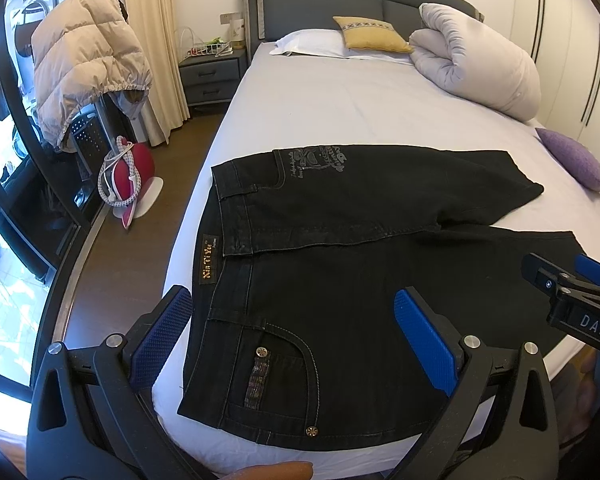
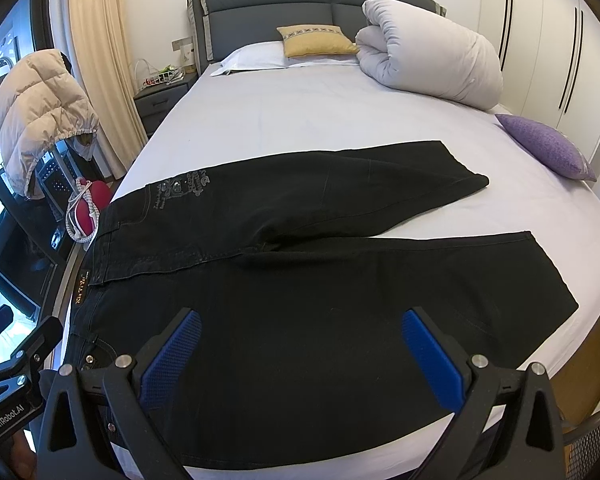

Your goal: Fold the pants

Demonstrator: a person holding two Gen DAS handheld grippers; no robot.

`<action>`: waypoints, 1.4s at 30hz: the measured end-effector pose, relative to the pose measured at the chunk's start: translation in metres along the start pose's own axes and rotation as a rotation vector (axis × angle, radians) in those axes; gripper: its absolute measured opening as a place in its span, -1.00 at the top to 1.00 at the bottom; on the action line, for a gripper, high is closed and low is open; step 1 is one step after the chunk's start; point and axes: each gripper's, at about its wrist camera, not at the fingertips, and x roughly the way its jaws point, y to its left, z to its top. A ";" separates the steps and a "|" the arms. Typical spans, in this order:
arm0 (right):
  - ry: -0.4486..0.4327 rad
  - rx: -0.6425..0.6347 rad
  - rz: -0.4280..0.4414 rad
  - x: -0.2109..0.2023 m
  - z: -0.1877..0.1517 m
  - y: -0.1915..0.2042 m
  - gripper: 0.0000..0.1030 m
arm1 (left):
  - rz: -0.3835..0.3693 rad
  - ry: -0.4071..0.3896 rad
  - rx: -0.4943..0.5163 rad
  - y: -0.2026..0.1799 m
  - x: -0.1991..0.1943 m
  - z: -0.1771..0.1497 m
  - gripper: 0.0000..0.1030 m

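Black pants (image 2: 308, 280) spread flat across the near end of the bed (image 2: 300, 120), waistband twd the left edge, both legs running out to the right, far leg angled away w/ a gap of sheet between the hems. Printed graphic on the far hip, gold-lettered label at the waist. Left tool (image 1: 292, 320) hovers above the waist/pocket area, jaws wide apart, blue pads showing, nothing gripped. Right tool (image 2: 300, 344) over the near leg, also wide open, empty; it shows in the left view too at the right edge. Neither tool clearly touching the fabric, can't tell for sure from these angles. At the head of the bed: white pillow (image 2: 256, 56), yellow cushion (image 2: 316, 40), rolled white duvet (image 2: 432, 56) on the right side. Purple cushion (image 2: 544, 144) near the bed's right edge. Left of the bed: grey nightstand (image 1: 212, 72), cream curtain (image 1: 148, 20), beige puffer jacket (image 1: 88, 60) draped over smth, red item (image 1: 136, 168) w/ white cord on the wood floor.
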 end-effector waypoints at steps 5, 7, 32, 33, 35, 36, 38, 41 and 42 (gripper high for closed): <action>0.001 0.000 -0.001 0.000 0.000 0.000 -1.00 | 0.001 0.002 0.000 -0.001 0.000 0.001 -1.00; 0.000 0.001 -0.001 0.000 0.000 0.000 -1.00 | 0.000 0.002 -0.001 0.000 0.000 0.000 -1.00; 0.005 -0.004 -0.002 0.001 -0.003 0.004 -1.00 | 0.001 0.003 0.000 -0.001 0.000 0.001 -1.00; 0.005 -0.004 -0.002 0.001 -0.003 0.004 -1.00 | 0.001 0.004 0.000 0.000 0.001 0.000 -1.00; 0.005 -0.004 -0.002 0.001 -0.003 0.004 -1.00 | 0.001 0.003 0.000 -0.001 0.000 0.001 -1.00; 0.005 -0.004 -0.002 0.001 -0.003 0.004 -1.00 | 0.001 0.004 0.000 -0.001 0.001 0.000 -1.00; 0.006 -0.003 -0.001 0.001 -0.004 0.004 -1.00 | 0.002 0.004 0.000 -0.001 0.000 0.001 -1.00; 0.005 -0.004 -0.001 0.001 -0.005 0.005 -1.00 | 0.003 0.004 0.001 -0.001 0.000 0.001 -1.00; 0.005 -0.004 -0.002 0.001 -0.005 0.005 -1.00 | 0.003 0.005 0.001 0.000 0.001 0.001 -1.00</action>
